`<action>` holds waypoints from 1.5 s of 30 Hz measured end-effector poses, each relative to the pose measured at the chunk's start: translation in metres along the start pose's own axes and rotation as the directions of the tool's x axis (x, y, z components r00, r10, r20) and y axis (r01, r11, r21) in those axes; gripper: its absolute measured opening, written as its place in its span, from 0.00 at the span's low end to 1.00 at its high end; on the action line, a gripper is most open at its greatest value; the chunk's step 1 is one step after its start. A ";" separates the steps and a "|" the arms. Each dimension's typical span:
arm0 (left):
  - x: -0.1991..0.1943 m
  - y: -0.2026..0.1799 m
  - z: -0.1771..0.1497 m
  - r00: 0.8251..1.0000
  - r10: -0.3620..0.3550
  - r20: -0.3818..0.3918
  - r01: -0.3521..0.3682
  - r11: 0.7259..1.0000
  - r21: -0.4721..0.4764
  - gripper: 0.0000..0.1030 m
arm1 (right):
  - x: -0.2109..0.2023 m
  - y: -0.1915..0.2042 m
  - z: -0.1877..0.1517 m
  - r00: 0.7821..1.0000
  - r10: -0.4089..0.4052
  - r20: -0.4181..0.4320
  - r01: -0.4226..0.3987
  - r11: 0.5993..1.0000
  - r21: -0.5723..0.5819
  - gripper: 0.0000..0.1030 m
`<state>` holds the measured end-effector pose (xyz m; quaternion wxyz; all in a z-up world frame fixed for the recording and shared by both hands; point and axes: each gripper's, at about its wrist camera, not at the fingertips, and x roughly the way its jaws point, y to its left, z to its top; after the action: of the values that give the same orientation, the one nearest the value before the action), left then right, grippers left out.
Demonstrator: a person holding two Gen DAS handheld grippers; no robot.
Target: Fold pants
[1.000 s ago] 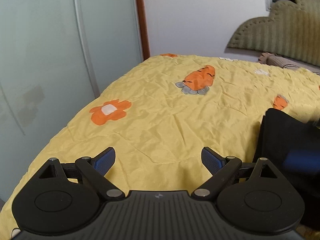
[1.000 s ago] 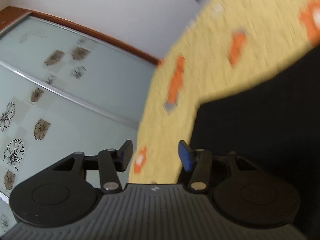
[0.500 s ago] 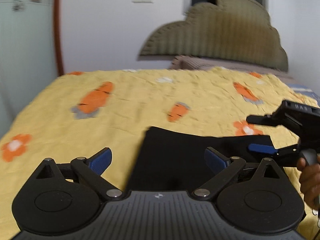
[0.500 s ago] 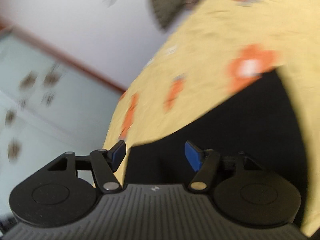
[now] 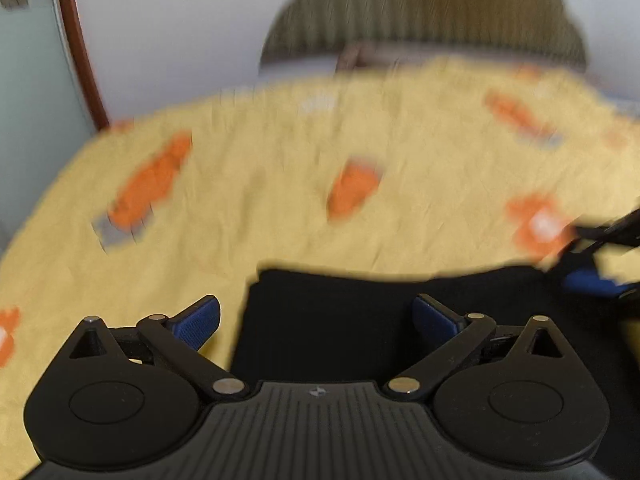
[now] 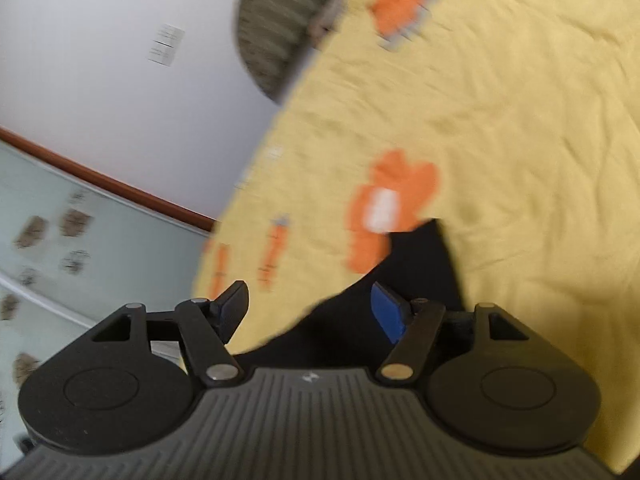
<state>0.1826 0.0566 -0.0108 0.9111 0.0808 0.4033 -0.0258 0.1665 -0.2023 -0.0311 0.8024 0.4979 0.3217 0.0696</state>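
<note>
The black pants (image 5: pixel 360 320) lie folded flat on the yellow bedspread (image 5: pixel 260 208). My left gripper (image 5: pixel 316 318) is open and empty, its fingers spread over the pants' near left corner. My right gripper (image 6: pixel 310 312) is open and empty over the pants' right end (image 6: pixel 420 264); the view is tilted. The right gripper also shows at the right edge of the left wrist view (image 5: pixel 600 264), by the far right corner of the pants. Both views are blurred by motion.
The bedspread has orange carrot and flower prints (image 5: pixel 352 192). An olive padded headboard (image 5: pixel 424 20) stands at the far end against a white wall. Glass wardrobe doors (image 6: pixel 48 240) with a brown frame run along the bed's left side.
The left gripper has swung right from the bare bedspread and moved in over the pants. The right gripper has shifted toward the pants' right end. Both stay open.
</note>
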 end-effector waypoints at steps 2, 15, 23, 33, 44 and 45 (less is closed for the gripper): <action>0.003 -0.001 -0.009 1.000 0.005 0.021 -0.004 1.000 -0.020 1.00 | 0.003 -0.012 0.002 1.000 0.000 -0.003 0.001 0.999 0.045 0.52; -0.058 0.000 -0.080 0.965 0.140 0.222 -0.172 0.976 0.134 1.00 | -0.094 0.044 -0.113 0.985 -0.171 -0.013 0.113 0.704 -0.701 0.66; -0.076 -0.002 -0.078 0.953 0.158 0.258 -0.195 0.973 0.123 1.00 | -0.102 0.053 -0.148 0.933 -0.308 0.186 0.313 0.440 -0.842 0.69; -0.061 -0.001 -0.078 0.970 0.172 0.169 -0.184 0.982 0.054 1.00 | -0.078 0.063 -0.160 0.948 -0.296 0.118 0.252 0.472 -0.844 0.69; -0.057 0.009 -0.080 0.982 0.134 0.134 -0.131 0.991 -0.038 1.00 | -0.077 0.043 -0.168 0.939 -0.307 0.152 0.296 0.501 -0.813 0.83; -0.057 0.008 -0.080 0.981 0.138 0.137 -0.134 0.990 -0.035 1.00 | -0.078 0.043 -0.168 0.938 -0.309 0.156 0.299 0.502 -0.811 0.84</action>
<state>0.0863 0.0771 -0.0203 0.9376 0.0945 0.3328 0.0361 0.0160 -0.0876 -0.0106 0.9386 -0.0002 0.3374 0.0722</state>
